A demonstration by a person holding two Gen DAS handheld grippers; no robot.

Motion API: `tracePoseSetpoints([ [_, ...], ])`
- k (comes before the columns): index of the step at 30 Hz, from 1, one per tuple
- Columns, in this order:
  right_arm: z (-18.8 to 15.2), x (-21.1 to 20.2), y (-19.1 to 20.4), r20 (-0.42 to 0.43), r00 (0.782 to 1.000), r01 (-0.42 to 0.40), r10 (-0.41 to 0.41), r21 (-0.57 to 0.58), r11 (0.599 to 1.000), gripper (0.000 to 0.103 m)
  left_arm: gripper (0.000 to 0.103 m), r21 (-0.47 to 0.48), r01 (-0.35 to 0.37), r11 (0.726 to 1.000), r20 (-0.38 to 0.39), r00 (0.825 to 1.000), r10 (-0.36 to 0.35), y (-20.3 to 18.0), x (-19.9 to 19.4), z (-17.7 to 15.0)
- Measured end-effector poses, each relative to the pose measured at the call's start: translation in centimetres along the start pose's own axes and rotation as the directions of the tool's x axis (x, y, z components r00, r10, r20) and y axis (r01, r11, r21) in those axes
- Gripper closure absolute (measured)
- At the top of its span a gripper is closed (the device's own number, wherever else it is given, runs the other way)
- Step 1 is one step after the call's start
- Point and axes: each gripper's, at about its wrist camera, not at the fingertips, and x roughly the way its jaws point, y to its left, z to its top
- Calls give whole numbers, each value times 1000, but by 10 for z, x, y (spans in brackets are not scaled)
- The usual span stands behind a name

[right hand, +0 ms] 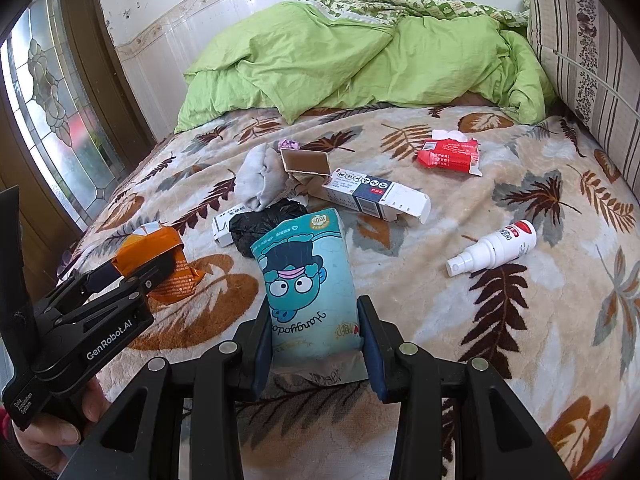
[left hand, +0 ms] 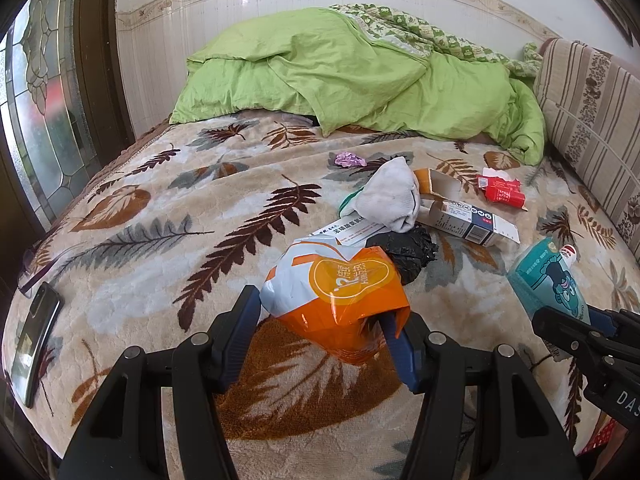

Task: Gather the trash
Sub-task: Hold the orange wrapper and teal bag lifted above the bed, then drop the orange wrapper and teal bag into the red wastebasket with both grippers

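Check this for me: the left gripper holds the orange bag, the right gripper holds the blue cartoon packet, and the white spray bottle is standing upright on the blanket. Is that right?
Not quite. The white spray bottle is lying on its side on the blanket, not standing upright, as the right wrist view shows. The rest holds: the left gripper holds the orange bag, and the right gripper holds the blue cartoon packet.

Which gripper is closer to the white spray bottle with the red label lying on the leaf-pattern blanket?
Right. The right gripper, shut on the teal cartoon packet, is just beside the white spray bottle. The left gripper holds the orange bag on the packet's far side.
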Motion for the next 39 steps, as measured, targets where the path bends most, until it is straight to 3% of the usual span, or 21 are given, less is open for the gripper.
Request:
tracePoseSetpoints([
  [12, 1, -2, -2, 5, 1000, -1, 1, 4, 1000, 61, 44, 3, 27, 1000, 2, 1000, -27, 0, -1, 0],
  [17, 0, -28, -19, 45, 999, -25, 21, 82, 996, 62, 44, 65, 133, 989, 11, 991, -134, -15, -11, -1],
  [23, -25, -88, -54, 69, 998, -12, 0, 174, 985, 62, 44, 183, 278, 943, 7, 959, -284, -56, -43, -6],
  [26, -43, -124, -78, 80, 996, 23, -42, 231, 973, 62, 44, 209, 396, 894, -32, 917, -398, -84, -65, -6],
  [29, -66, -166, -109, 94, 988, 90, -123, 302, 949, 62, 44, 249, 499, 830, -67, 864, -500, -120, -91, -7],
  [32, -92, -207, -142, 98, 974, 154, -207, 389, 908, 62, 44, 308, 584, 751, -104, 806, -583, -162, -120, -11],
  [36, -125, -253, -177, 85, 948, 229, -306, 484, 844, 62, 44, 363, 689, 627, -199, 715, -670, -222, -152, -26],
  [39, -148, -275, -196, 58, 932, 273, -358, 537, 798, 61, 44, 391, 735, 554, -262, 666, -699, -262, -171, -43],
])
